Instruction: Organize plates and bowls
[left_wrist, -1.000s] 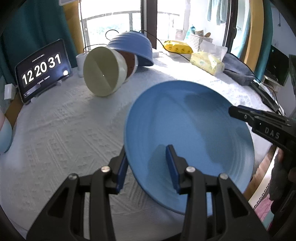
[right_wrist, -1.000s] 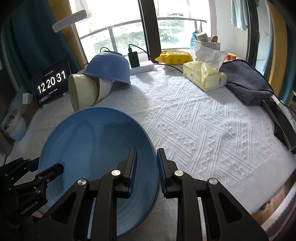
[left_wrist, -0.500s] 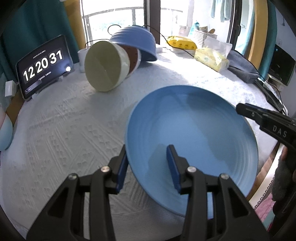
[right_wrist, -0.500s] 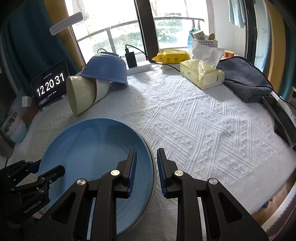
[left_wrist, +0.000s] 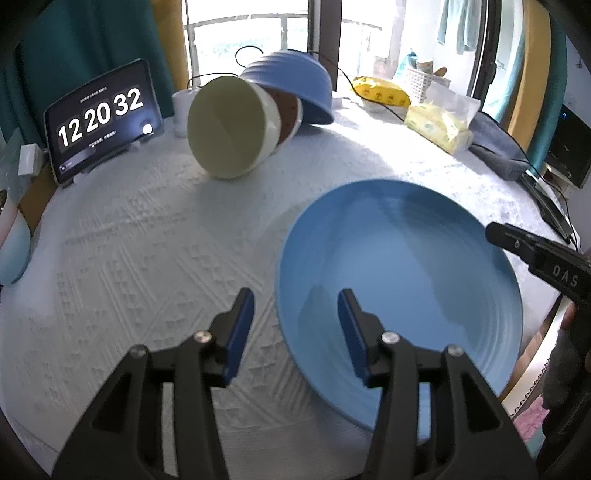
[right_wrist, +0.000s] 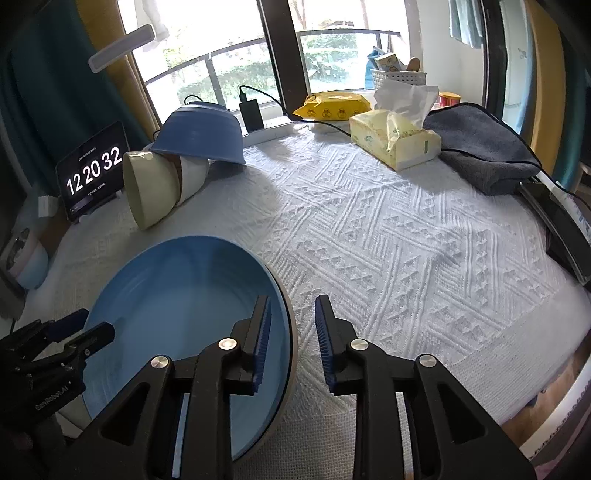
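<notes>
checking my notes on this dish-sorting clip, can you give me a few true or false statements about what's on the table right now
1. The blue plate lies on the white tablecloth. True.
2. The left gripper is clamped on the plate's rim. False: its jaws are opening, with the rim between the pads but not pressed.
3. The cream bowl stands upright. False: it lies on its side, its mouth facing the camera.
4. The blue bowl is upside down, leaning on the tipped bowls. True.
5. The right gripper holds the tissue box. False: its jaws are opening astride the plate's rim, and the box sits far across the table.
</notes>
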